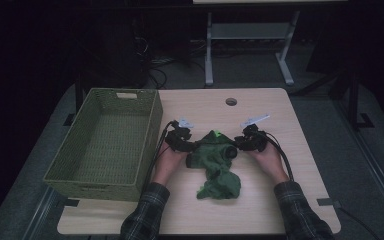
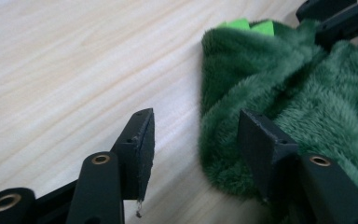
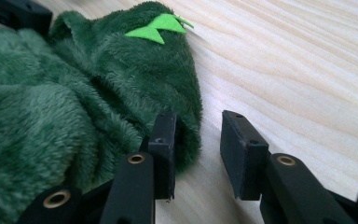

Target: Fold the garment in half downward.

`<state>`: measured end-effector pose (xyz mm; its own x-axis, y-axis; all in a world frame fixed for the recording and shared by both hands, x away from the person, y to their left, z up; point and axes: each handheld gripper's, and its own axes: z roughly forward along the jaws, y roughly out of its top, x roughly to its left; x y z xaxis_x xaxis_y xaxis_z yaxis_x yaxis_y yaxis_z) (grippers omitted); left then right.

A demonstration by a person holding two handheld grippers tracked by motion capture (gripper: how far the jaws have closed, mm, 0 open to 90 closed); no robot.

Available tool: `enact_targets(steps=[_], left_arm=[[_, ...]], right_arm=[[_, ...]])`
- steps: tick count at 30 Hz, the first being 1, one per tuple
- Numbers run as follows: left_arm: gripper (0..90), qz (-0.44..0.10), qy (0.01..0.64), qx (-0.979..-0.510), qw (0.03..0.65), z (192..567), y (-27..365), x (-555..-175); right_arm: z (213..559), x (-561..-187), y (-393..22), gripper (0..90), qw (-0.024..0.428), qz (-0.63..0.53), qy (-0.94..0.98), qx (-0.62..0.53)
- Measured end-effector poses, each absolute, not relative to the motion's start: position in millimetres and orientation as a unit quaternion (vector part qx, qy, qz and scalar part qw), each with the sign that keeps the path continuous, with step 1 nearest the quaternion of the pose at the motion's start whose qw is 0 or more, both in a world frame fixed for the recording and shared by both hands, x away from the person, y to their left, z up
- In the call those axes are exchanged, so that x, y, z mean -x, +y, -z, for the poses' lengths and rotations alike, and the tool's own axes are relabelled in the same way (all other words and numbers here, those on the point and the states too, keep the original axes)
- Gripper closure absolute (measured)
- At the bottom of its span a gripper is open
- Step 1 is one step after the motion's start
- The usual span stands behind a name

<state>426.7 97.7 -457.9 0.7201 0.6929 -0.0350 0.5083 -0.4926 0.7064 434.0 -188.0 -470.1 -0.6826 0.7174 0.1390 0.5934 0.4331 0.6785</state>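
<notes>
A dark green plush garment [image 1: 219,172] with bright green felt spikes lies crumpled on the wooden table [image 1: 290,200]. My left gripper [image 1: 192,149] is at its left edge and my right gripper [image 1: 234,150] at its right edge. In the left gripper view the plush [image 2: 289,84] reaches in between the jaws of my left gripper [image 2: 196,116] and lies against the right jaw, with bare table beside the left jaw. In the right gripper view, my right gripper [image 3: 199,116] has its left jaw sunk into the plush [image 3: 74,93]. A small fold sits in the gap, clear of the right jaw.
A large green woven basket [image 1: 151,131] stands on the table's left side, close to my left hand. A round cable hole [image 1: 231,101] is at the table's far edge. Dark floor, cables and a stand's legs lie beyond the table.
</notes>
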Motion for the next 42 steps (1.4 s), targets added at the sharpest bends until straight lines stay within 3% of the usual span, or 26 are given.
enact_targets(steps=[5, 8, 10, 14, 16, 22, 35, 42], left_arm=[[45.7, -0.118, 0.347, -0.860, 0.354, 464, 94, -427], [48.7, -0.113, 0.345, -0.862, 0.353, 468, 94, -429], [59.0, -0.108, 0.341, -0.865, 0.353, 467, 95, -429], [84.5, -0.097, 0.330, -0.872, 0.348, 466, 95, -429], [87.4, -0.100, 0.327, -0.874, 0.345, 465, 94, -429], [88.6, -0.115, 0.323, -0.865, 0.366, 451, 96, -428], [88.4, -0.164, 0.288, -0.843, 0.423, 399, 85, -432], [88.1, -0.161, 0.269, -0.832, 0.458, 397, 87, -412]], right_arm=[[469, -431, -184, 68.4, 0.101, -0.355, 0.850, -0.376], [469, -430, -180, 77.4, 0.109, -0.349, 0.857, -0.364], [469, -429, -178, 85.2, 0.106, -0.348, 0.858, -0.361], [469, -430, -178, 88.8, 0.096, -0.349, 0.857, -0.366], [469, -431, -178, 88.9, 0.091, -0.351, 0.855, -0.372], [463, -432, -184, 89.1, 0.088, -0.365, 0.843, -0.385], [416, -437, -208, 89.1, 0.108, -0.428, 0.805, -0.396], [408, -416, -213, 89.0, 0.109, -0.449, 0.801, -0.381]])
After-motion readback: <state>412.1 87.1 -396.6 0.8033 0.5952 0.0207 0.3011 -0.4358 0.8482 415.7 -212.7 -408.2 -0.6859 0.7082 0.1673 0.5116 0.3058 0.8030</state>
